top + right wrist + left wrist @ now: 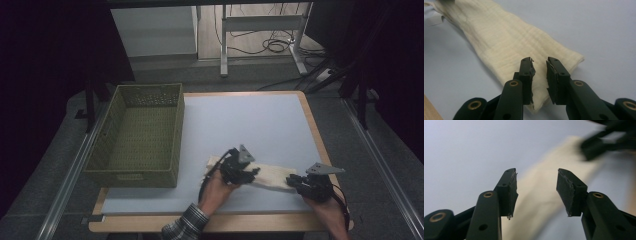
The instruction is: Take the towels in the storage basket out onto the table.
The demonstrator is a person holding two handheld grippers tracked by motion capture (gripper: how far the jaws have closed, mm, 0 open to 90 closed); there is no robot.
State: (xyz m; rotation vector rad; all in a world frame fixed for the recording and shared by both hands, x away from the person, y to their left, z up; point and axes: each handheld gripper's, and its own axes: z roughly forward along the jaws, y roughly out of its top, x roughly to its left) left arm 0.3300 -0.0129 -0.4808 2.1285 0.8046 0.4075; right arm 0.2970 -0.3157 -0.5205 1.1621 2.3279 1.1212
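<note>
A cream cloth, folded into a long strip, lies on the pale mat near the table's front edge. My left gripper hovers over the strip's left part; in the left gripper view its jaws stand wide open with the cloth blurred below them. My right gripper is at the strip's right end. In the right gripper view its jaws stand a narrow gap apart just above the cloth's near corner, with nothing clearly pinched between them. The right gripper also appears blurred in the left gripper view.
A green woven basket stands on the table's left side, nothing visible inside it. The pale mat stretches behind the cloth. A small white tag sticks out at the cloth's far end. A desk frame and cables sit on the floor beyond.
</note>
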